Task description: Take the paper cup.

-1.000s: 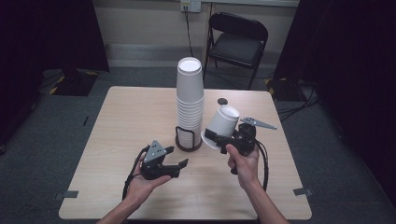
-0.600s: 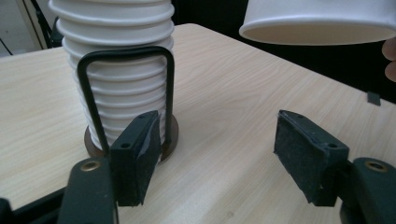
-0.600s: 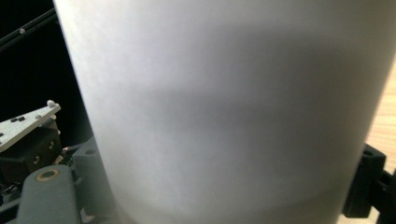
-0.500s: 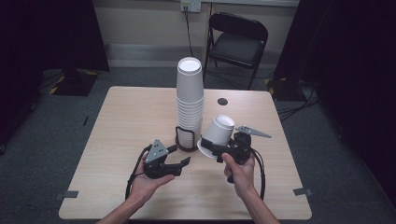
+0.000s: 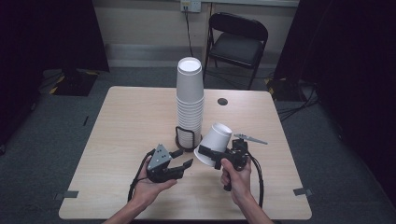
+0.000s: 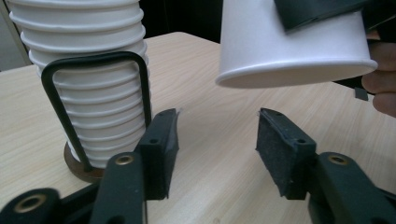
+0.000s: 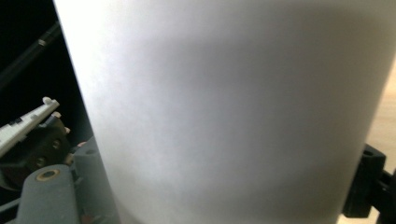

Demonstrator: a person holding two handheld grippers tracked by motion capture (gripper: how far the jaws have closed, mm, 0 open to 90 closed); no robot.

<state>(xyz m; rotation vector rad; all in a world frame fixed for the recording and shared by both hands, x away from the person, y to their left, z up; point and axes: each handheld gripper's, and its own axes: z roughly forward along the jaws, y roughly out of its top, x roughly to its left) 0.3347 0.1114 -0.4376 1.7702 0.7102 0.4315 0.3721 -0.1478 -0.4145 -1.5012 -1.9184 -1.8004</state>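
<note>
Right gripper (image 5: 211, 157) clamped on the wall of a single white paper cup (image 5: 215, 142), held tilted, mouth down, above the near table (image 5: 130, 116), right of the tall cup stack (image 5: 189, 100) in its wire holder (image 5: 187, 138). Left gripper (image 5: 182, 159) empty; its jaws, just closing, stand apart below the cup's rim. Judged light, thin-walled, easily crushed: grip gently near the stiffer rolled rim.

On the worktop (image 5: 126, 121) the cup stack (image 5: 189, 100) stands mid-table in its holder (image 5: 187, 138); a chair (image 5: 237, 41) stands behind
</note>
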